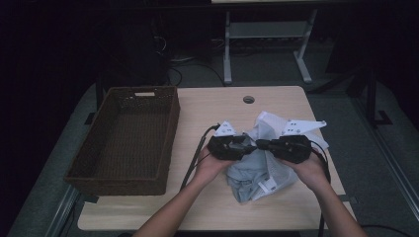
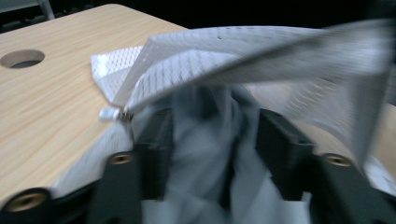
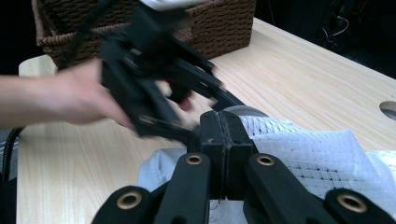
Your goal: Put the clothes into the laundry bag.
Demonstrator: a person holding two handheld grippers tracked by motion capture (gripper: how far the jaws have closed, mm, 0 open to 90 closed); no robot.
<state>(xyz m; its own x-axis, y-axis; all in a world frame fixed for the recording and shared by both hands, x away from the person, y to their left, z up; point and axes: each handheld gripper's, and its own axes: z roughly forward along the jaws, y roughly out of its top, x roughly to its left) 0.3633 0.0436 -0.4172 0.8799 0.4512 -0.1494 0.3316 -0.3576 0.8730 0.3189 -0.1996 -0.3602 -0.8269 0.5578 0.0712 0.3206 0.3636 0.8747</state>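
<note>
The mesh bag (image 1: 276,148) lies on the table (image 1: 217,113) at about 4 o'clock from its middle, near the front edge, with grey cloth (image 1: 247,173) partly inside it. Both look light, limp and unbreakable; the mesh will sag and stretch, not hold a shape, so it probably needs two grips to stay open.

The right gripper (image 1: 261,144) has its jaws pressed together on the bag's white mesh rim, as the right gripper view shows (image 3: 223,140). That rim, by the zip end (image 2: 114,113), seems the best hold: the seam is firmer than the netting.

The left gripper (image 1: 249,144) has its jaws apart, with cloth (image 2: 201,154) lying between them under the lifted mesh (image 2: 243,51); the pads do not seem to press it. The view is blurred, so contact is unsure.

The cloth may slip out if pinched thinly; a thick fold should hold better.

The basket (image 1: 126,138) sits at 9 o'clock, well apart from the bag, open-topped. Bare table lies from 10 to 1 o'clock, past a cable hole (image 1: 248,99). The front edge at 6 o'clock is near, so little room there.
</note>
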